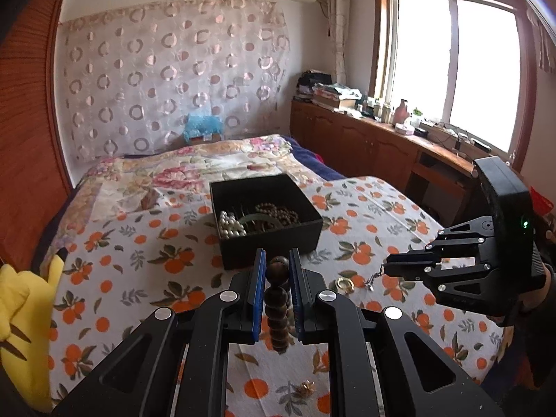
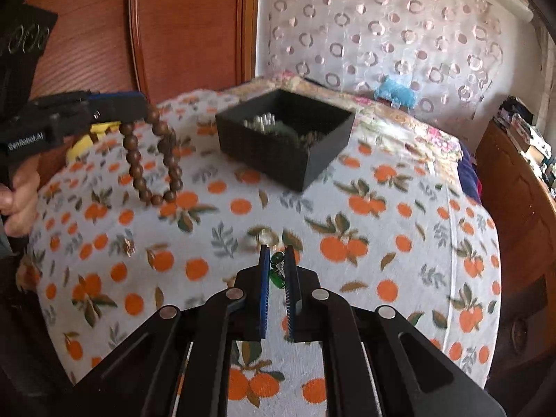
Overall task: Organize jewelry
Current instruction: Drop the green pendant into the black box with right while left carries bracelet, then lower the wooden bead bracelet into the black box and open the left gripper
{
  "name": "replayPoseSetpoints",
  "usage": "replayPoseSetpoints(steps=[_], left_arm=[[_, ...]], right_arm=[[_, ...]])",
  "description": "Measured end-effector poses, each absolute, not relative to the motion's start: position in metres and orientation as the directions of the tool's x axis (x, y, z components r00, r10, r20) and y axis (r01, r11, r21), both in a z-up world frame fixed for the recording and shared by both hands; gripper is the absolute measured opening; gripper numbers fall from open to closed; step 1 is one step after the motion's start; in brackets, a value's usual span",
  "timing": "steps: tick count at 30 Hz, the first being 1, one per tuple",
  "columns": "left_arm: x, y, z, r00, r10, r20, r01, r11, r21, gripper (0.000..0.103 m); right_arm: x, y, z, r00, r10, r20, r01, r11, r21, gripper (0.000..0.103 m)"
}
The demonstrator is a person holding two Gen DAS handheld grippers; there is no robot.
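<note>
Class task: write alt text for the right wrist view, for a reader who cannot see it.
The right gripper pinches a small green pendant above an orange-print cloth. To the left, the left gripper dangles a brown bead bracelet near a black box of jewelry.

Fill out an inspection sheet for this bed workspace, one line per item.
Surface: orange-print cloth spread over the bed.
Job's things: black box holding pearls and dark beads; gold ring and a small gold piece loose on the cloth.
Clutter: yellow plush toy at the bed's edge.
Grippers: left gripper shut on a brown bead bracelet that hangs free; right gripper shut on a small green pendant with a thin chain.
Cables: some on the window counter, hard to make out.
Surroundings: patterned curtain, wooden cabinets, bright window, air conditioner.
</note>
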State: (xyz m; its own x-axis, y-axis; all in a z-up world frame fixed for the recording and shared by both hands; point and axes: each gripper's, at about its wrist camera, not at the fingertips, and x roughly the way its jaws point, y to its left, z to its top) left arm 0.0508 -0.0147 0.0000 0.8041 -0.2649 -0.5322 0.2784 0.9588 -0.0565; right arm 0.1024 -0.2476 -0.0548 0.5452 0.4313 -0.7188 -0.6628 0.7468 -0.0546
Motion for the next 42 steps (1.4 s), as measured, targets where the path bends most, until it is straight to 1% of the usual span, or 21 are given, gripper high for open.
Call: replayPoseSetpoints(steps=[6,14,20,24,28,31,33,42], left_arm=[[0.059,-0.012,0.012,0.825,-0.253,-0.506,0.270,0.962,-0.040,0.012],[0.071,-0.009,0.023,0.844,-0.236,-0.482,0.256,0.966,-0.025,0.012],[0.085,-0.007,0.032,0.853,-0.222,-0.473,0.244,0.970,-0.016,0.012],[0.095,-0.008,0.040,0.857,-0.220,-0.467,0.243,0.970,-0.011,0.012],[0.104,-0.011,0.048,0.858,-0.217,-0.465,0.245,0.969,0.001,0.012],[0.112,-0.013,0.051,0.857,-0.210,-0.470,0.246,0.969,0.017,0.012],[0.121,-0.014,0.052,0.855,-0.203,-0.477,0.243,0.970,0.024,0.012],[0.156,-0.021,0.042,0.833,-0.166,-0.527,0.223,0.974,0.045,0.012]], right_arm=[[0.115,-0.234,-0.028,0.569,0.462,-0.680,-0.671,0.739,-0.058,0.009],[0.151,-0.214,0.003,0.575,0.512,-0.638,-0.676,0.736,-0.020,0.009],[0.180,-0.203,0.017,0.581,0.530,-0.617,-0.669,0.743,0.008,0.009],[0.195,-0.197,0.016,0.580,0.526,-0.623,-0.659,0.752,0.021,0.009],[0.210,-0.193,0.005,0.557,0.520,-0.647,-0.653,0.756,0.045,0.010],[0.212,-0.188,-0.002,0.575,0.502,-0.646,-0.654,0.756,0.005,0.011],[0.212,-0.185,-0.003,0.600,0.478,-0.641,-0.643,0.766,-0.031,0.011],[0.216,-0.200,-0.017,0.601,0.461,-0.653,-0.619,0.785,-0.015,0.011]])
